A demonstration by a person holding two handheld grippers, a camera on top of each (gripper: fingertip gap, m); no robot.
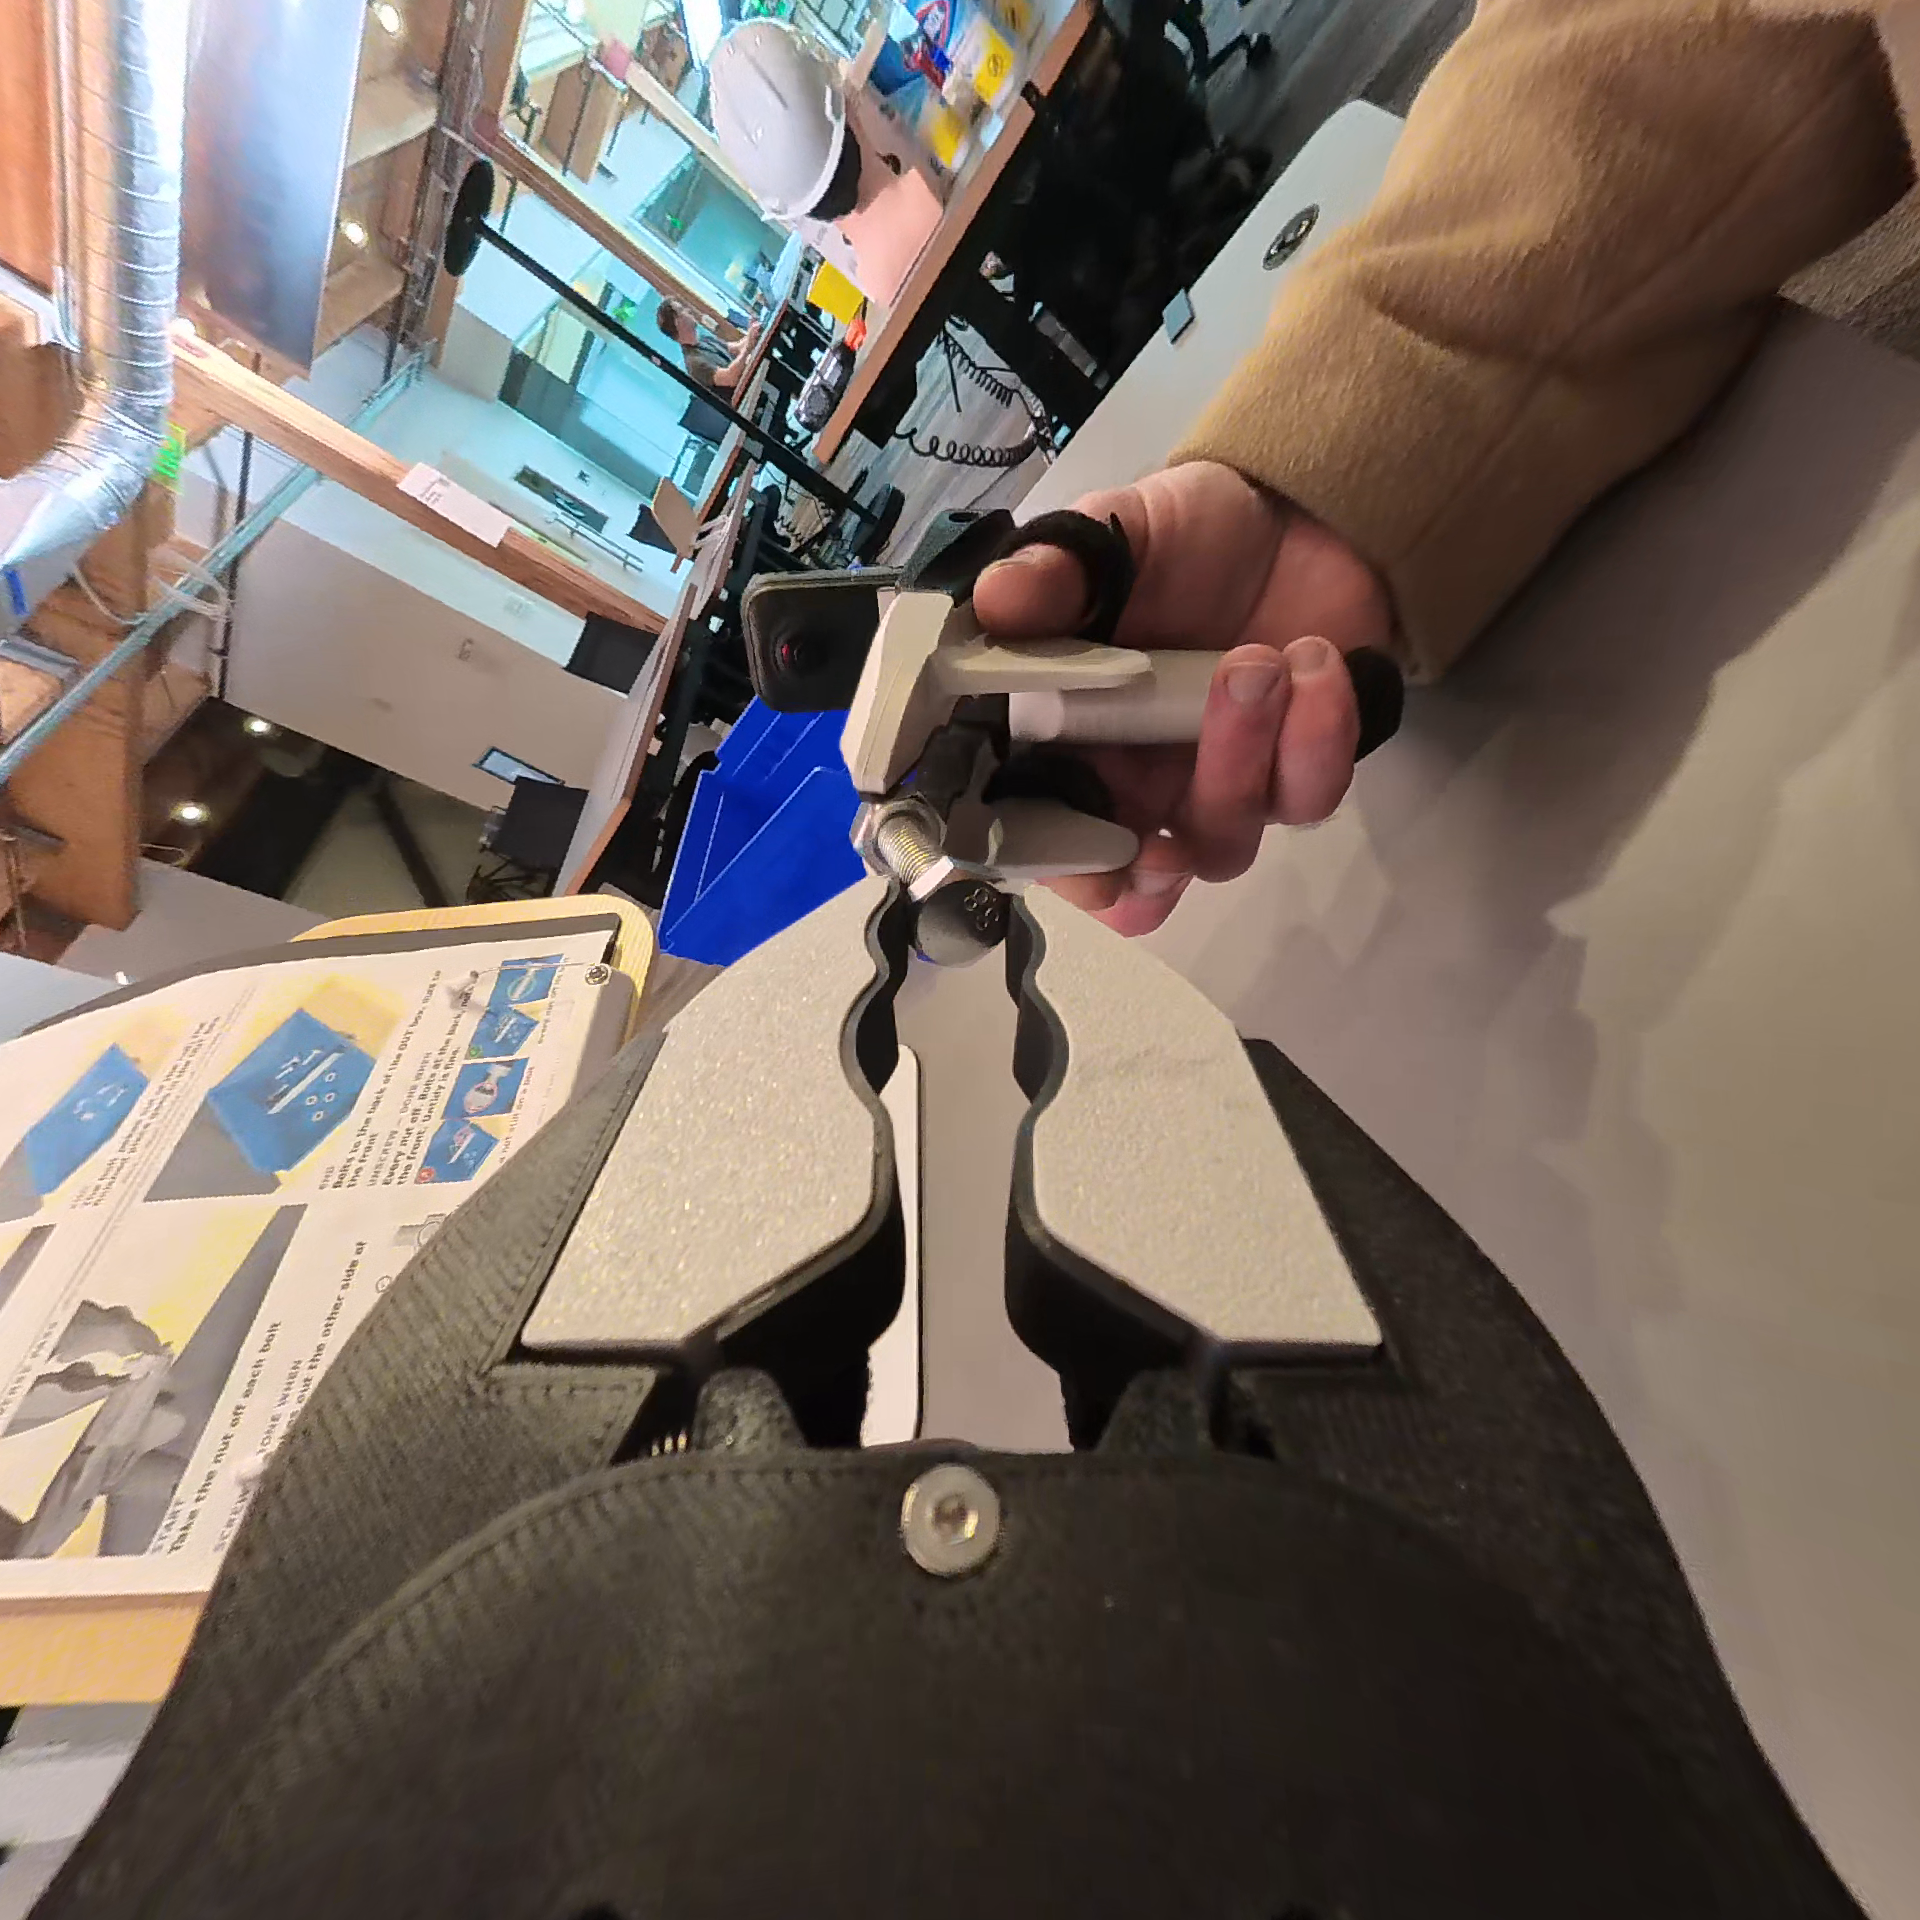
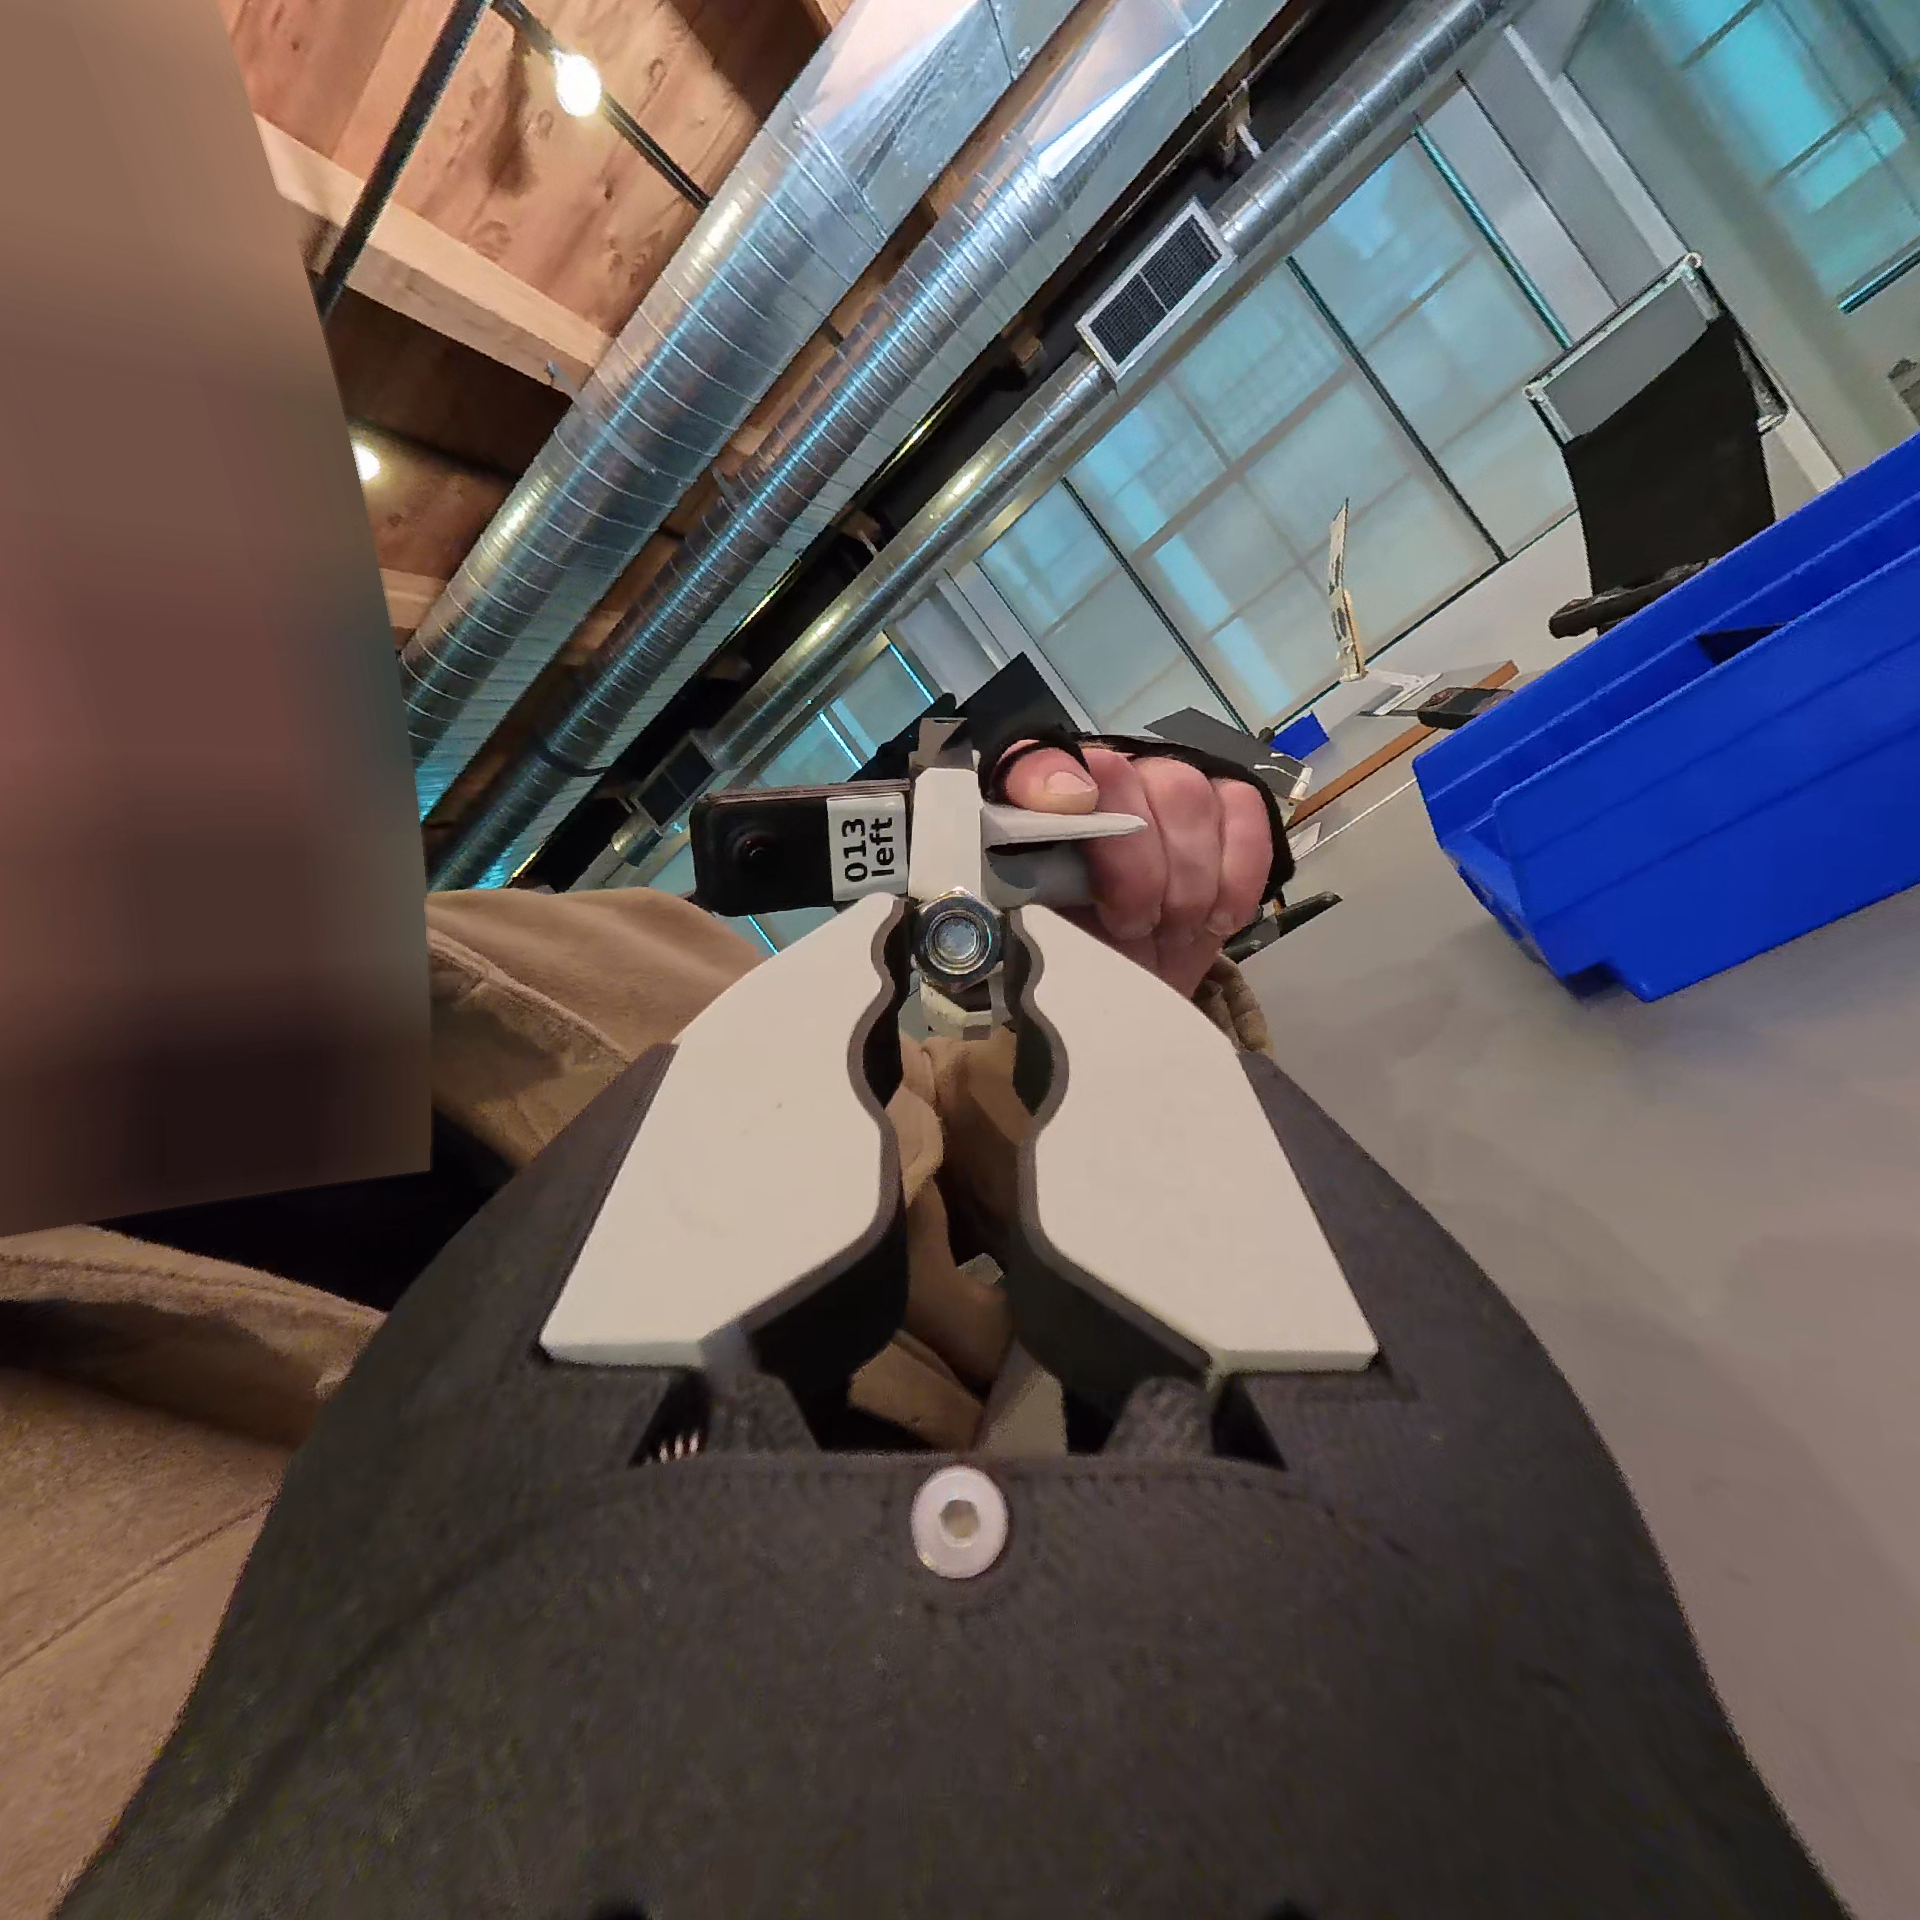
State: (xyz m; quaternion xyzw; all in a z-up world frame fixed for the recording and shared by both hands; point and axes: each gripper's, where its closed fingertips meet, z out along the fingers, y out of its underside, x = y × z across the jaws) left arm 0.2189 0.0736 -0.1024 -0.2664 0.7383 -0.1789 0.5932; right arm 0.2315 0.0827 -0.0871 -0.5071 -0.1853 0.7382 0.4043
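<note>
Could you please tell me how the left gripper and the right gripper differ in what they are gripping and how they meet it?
1. The left gripper clamps the bolt's rounded head; the right gripper clamps the hex nut.
2. The right gripper faces the nut squarely, end-on; from the left gripper, the threaded shank slants away up-left.
Shared: both are shut, hand-held, with grey fingers in black bodies, on one bolt.

Print on two surfaces.
Illustrated instruction sheet (image 1: 281, 1195) on a wooden board bears printed lines; white label (image 2: 868, 847) on a camera carries writing.
</note>
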